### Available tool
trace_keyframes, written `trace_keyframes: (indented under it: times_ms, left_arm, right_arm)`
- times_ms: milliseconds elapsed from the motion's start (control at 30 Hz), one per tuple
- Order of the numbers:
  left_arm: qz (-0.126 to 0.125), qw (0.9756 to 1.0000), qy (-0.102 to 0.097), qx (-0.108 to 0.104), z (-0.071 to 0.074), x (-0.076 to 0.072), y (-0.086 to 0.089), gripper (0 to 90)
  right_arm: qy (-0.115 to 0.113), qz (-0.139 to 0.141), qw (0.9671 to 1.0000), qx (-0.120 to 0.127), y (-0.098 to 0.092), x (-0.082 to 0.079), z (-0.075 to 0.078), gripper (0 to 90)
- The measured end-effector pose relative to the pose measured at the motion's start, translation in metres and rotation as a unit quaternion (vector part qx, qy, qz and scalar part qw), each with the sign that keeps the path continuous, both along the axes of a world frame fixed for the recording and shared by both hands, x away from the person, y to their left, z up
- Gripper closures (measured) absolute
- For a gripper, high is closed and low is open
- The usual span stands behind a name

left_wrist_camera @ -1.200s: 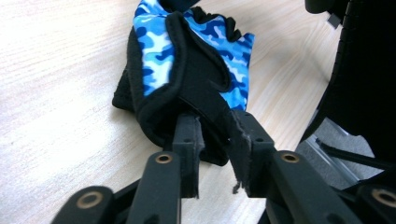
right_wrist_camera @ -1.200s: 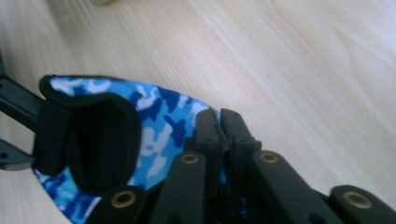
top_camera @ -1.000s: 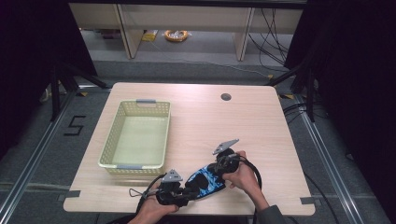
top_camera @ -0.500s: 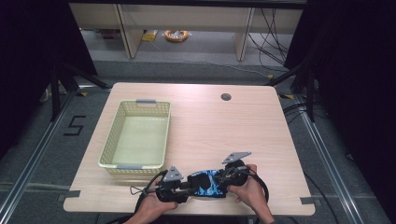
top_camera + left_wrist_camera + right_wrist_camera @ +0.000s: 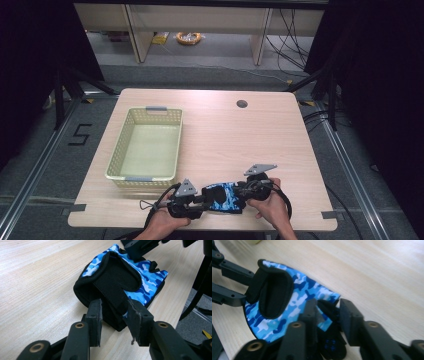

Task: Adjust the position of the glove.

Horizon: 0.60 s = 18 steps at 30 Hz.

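A blue camouflage fingerless glove with a black cuff lies flat near the table's front edge. My left gripper has it from the left. In the left gripper view the jaws have just been opening a little, and the pads of the left gripper still press the black cuff of the glove. My right gripper meets it from the right. Its jaws have just been closing, and the right gripper pinches the dark finger end of the glove.
A pale yellow mesh basket stands on the left half of the wooden table. A round cable hole sits near the far edge. The glove lies close to the table's front edge, with dark floor beyond.
The right gripper has come down toward the front edge. The glove has swung from a slant to lying level between the two grippers. The left hand has stayed put.
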State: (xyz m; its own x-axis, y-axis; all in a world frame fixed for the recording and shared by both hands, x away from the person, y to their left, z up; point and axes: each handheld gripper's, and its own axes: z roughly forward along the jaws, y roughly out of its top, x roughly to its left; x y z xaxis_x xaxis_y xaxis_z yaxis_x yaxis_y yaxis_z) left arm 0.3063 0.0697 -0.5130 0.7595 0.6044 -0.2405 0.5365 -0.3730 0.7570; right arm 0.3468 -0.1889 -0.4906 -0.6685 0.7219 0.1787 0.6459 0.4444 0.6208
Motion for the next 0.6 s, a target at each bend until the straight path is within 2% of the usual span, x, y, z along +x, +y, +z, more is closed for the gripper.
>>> trace_keyframes:
  times_ms: [100, 133, 167, 200, 233, 267, 333, 367, 400, 467, 500, 533, 567, 600]
  left_arm:
    - [-0.006, 1.0000, -0.003, 0.005, 0.000, 0.000, 0.000, 66.4]
    - [-0.004, 1.0000, -0.003, 0.002, 0.000, 0.000, 0.000, 68.3]
    - [-0.009, 0.9999, -0.001, 0.009, 0.000, 0.000, 0.001, 69.9]
    - [-0.002, 1.0000, -0.001, -0.002, 0.000, -0.001, -0.001, 72.7]
    - [0.000, 1.0000, -0.003, 0.005, 0.000, -0.002, -0.001, 75.5]
    - [-0.002, 1.0000, -0.004, -0.003, 0.001, -0.003, -0.002, 77.6]
    - [-0.007, 0.9999, -0.007, -0.001, 0.003, -0.003, -0.001, 80.4]
    - [-0.004, 0.9999, -0.011, -0.001, 0.003, -0.003, 0.000, 80.8]
    - [-0.007, 0.9999, -0.010, -0.003, 0.004, -0.003, 0.000, 81.1]
    - [-0.004, 0.9999, -0.010, -0.010, 0.005, -0.003, 0.000, 81.3]
    - [-0.010, 0.9999, -0.007, -0.005, 0.006, -0.003, 0.001, 81.3]
    - [-0.012, 0.9999, -0.006, -0.007, 0.006, -0.003, 0.000, 81.3]
    - [-0.012, 0.9999, -0.004, -0.010, 0.006, -0.003, 0.000, 81.2]
    - [-0.012, 0.9999, 0.003, -0.012, 0.006, -0.004, 0.000, 81.1]
  right_arm:
    - [0.013, 0.009, 0.9998, -0.009, 0.003, 0.001, -0.006, 78.5]
    - [0.008, 0.012, 0.9998, -0.010, 0.003, 0.002, -0.007, 83.1]
    - [0.004, 0.016, 0.9997, -0.016, 0.003, 0.002, -0.006, 86.2]
    - [0.004, 0.018, 0.9997, -0.014, 0.003, 0.002, -0.006, 87.7]
    - [0.002, 0.023, 0.9996, -0.016, 0.003, 0.002, -0.006, 88.3]
    - [0.000, 0.026, 0.9995, -0.020, 0.003, 0.001, -0.004, 88.5]
    - [-0.026, 0.031, 0.9990, -0.018, 0.002, -0.001, 0.002, 88.6]
    - [-0.023, 0.028, 0.9993, -0.012, 0.001, -0.004, 0.008, 88.6]
    - [-0.037, 0.031, 0.9988, -0.010, 0.000, -0.006, 0.012, 88.6]
    - [-0.032, 0.032, 0.9990, -0.004, -0.002, -0.017, 0.024, 88.5]
    - [-0.039, 0.037, 0.9986, -0.002, -0.003, -0.022, 0.027, 88.5]
    - [-0.043, 0.033, 0.9985, 0.001, -0.003, -0.026, 0.028, 88.5]
    - [-0.047, 0.034, 0.9983, -0.007, -0.004, -0.029, 0.027, 88.5]
    - [-0.033, 0.035, 0.9987, -0.016, -0.004, -0.032, 0.027, 88.5]
